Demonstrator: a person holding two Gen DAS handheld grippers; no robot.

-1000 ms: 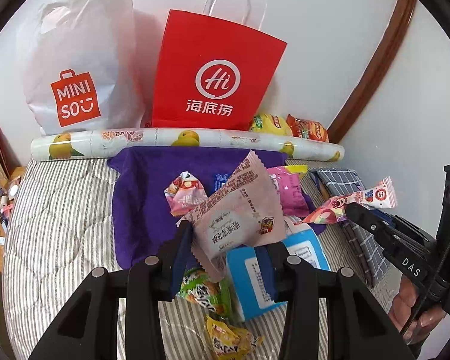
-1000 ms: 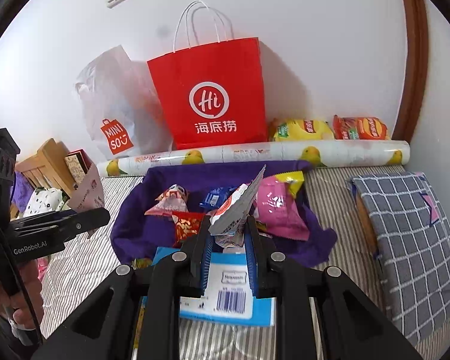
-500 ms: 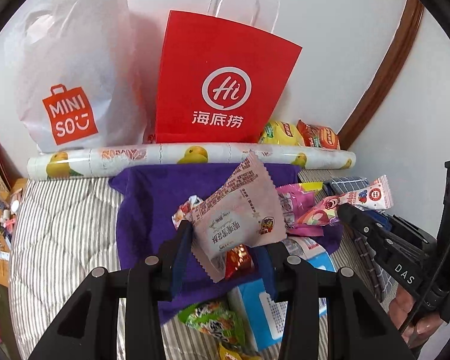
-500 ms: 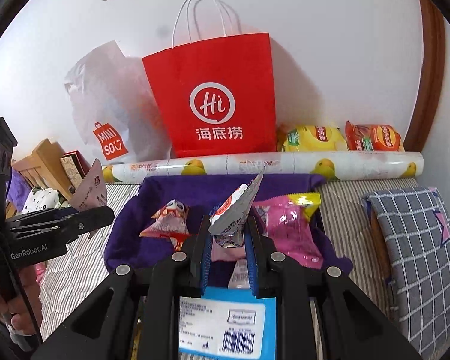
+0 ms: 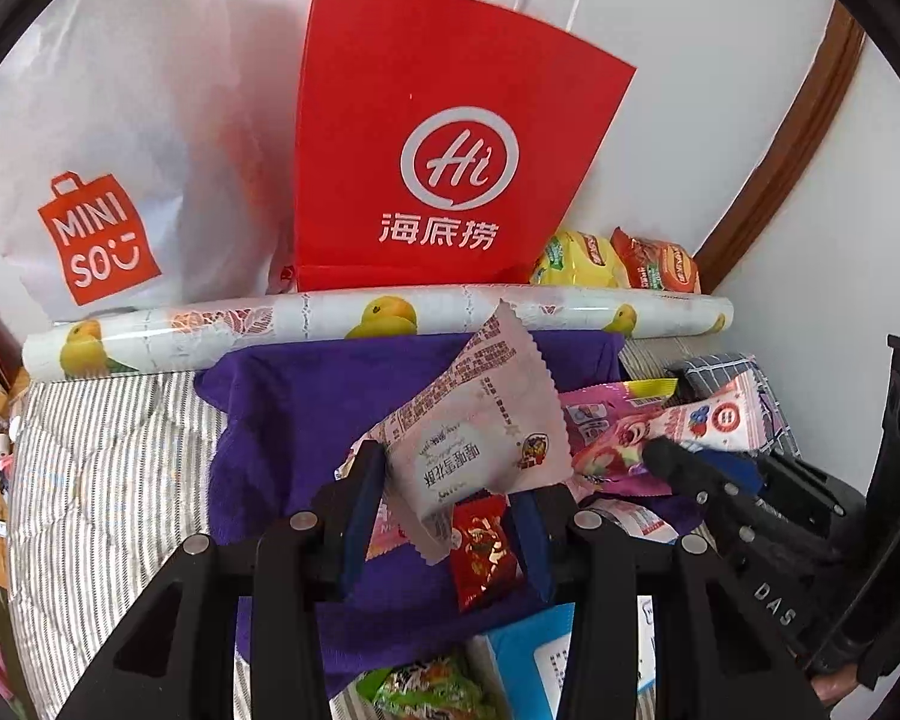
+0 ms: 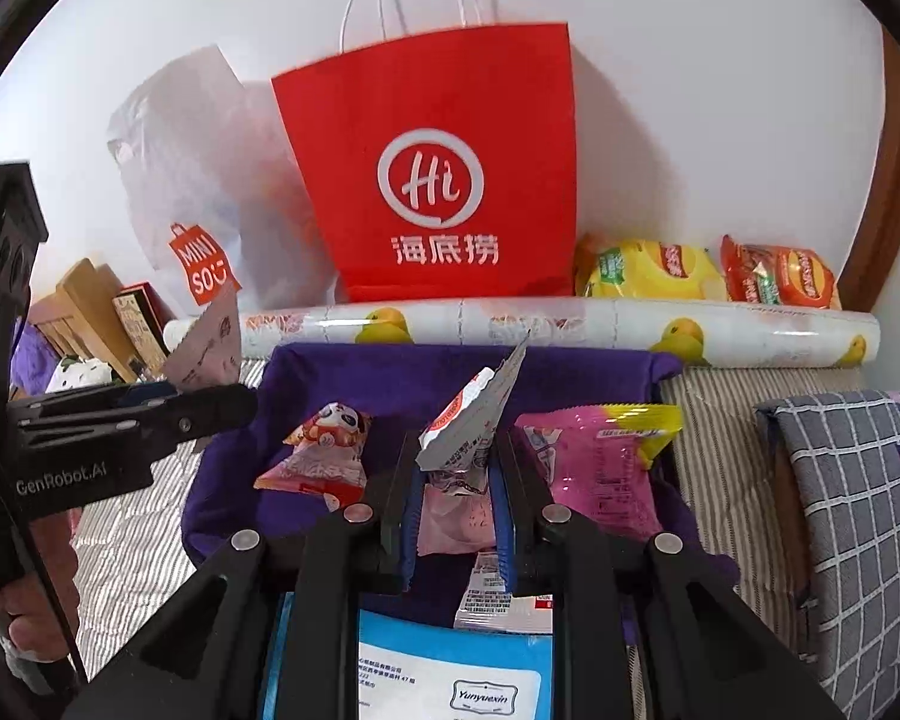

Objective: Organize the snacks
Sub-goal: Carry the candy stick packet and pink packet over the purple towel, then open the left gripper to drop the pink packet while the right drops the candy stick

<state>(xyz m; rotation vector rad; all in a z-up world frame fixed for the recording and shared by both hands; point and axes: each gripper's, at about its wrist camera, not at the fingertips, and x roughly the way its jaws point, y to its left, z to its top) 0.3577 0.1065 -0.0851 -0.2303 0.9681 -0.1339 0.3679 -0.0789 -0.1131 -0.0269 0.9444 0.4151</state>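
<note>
Both packets sit over the purple cloth: left gripper clamps the pale pink snack packet, right gripper pinches the white-and-red sachet; advise lowering each clear of the snacks already there before releasing.

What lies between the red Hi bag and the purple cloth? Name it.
The fruit-printed roll lies between red bag and purple cloth, shown in both wrist views.

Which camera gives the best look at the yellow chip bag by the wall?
The right wrist view: the yellow chip bag shows nearly whole above the roll. In the left wrist view the yellow chip bag is small, partly hidden behind the red bag.
</note>
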